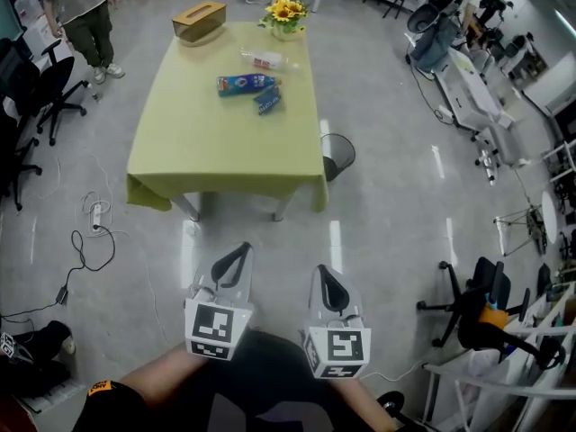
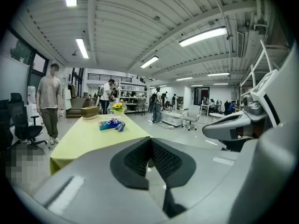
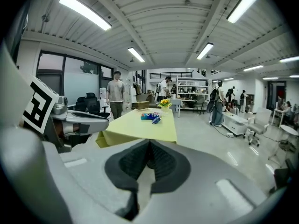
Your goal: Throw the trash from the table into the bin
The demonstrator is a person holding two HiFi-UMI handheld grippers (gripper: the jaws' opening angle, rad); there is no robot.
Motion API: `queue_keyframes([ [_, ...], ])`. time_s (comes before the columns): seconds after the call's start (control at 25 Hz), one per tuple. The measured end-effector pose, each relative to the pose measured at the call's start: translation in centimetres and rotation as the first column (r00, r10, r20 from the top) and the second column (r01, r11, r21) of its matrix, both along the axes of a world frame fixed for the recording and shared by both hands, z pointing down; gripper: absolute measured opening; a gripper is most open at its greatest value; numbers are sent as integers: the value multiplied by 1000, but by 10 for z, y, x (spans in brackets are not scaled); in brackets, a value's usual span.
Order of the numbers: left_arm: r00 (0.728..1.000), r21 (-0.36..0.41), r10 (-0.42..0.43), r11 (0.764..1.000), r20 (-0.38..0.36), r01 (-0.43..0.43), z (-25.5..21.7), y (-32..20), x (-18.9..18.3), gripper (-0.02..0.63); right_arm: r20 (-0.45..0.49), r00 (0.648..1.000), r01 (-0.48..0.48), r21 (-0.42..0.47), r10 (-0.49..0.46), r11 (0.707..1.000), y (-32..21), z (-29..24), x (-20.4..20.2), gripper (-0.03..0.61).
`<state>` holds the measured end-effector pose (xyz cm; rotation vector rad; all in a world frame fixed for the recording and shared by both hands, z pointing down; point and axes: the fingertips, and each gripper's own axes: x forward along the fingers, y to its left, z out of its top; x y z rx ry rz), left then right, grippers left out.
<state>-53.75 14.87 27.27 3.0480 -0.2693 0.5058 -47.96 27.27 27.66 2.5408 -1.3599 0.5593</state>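
A table under a yellow-green cloth stands ahead of me. On it lie a blue snack packet, a smaller blue wrapper and a clear plastic bottle. A black mesh bin sits on the floor at the table's right side. Both grippers hover over the floor short of the table's near edge. My left gripper and right gripper are side by side, each shut with nothing between the pads. The packets show far ahead in the right gripper view, and the blue snack packet shows small in the left gripper view.
A tissue box and a vase of sunflowers stand at the table's far end. A person stands at its far left. Office chairs and floor cables lie to the left, another chair and equipment to the right.
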Motion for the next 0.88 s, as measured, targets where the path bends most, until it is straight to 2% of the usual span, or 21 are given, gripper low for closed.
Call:
queue_keyframes([
  [0.16, 1000, -12, 25, 1000, -15, -25, -2, -30, 36, 8, 11, 1000, -28, -12, 28, 1000, -27, -1, 35, -3],
  [0.44, 998, -16, 59, 998, -38, -60, -8, -75, 78, 7, -8, 998, -66, -18, 66, 998, -70, -12, 76, -3],
  [0.88, 996, -24, 56, 998, -72, -58, -15, -124, 103, 8, -33, 997, -76, -24, 75, 997, -117, -19, 107, -3],
])
